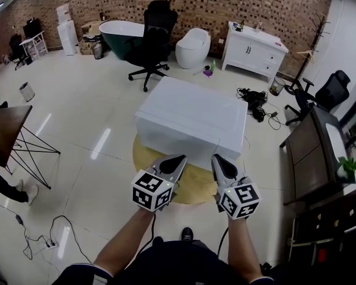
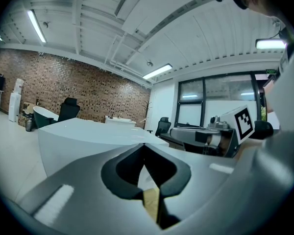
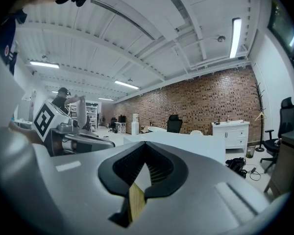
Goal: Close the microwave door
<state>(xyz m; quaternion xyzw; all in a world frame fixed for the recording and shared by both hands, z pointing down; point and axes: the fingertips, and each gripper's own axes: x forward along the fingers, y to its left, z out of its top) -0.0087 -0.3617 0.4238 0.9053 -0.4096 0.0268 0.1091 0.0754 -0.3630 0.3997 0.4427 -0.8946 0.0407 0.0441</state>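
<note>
The microwave (image 1: 190, 114) is a white box seen from above, standing on a round yellow table (image 1: 193, 187). From here I cannot tell how its door stands. My left gripper (image 1: 179, 158) and right gripper (image 1: 216, 158) hover side by side just short of its near face, both shut with nothing held. In the left gripper view the jaws (image 2: 144, 146) meet tip to tip, with the white microwave top (image 2: 88, 131) beyond them. The right gripper (image 3: 146, 143) is likewise shut and empty, the white box (image 3: 186, 141) ahead of it.
A black office chair (image 1: 154, 37), a dark green bathtub (image 1: 115, 34), a white toilet (image 1: 193, 46) and a white cabinet (image 1: 253, 49) stand at the back wall. A dark desk (image 1: 311, 153) is at the right, a brown table (image 1: 6, 129) at the left. Cables (image 1: 258, 103) lie on the floor.
</note>
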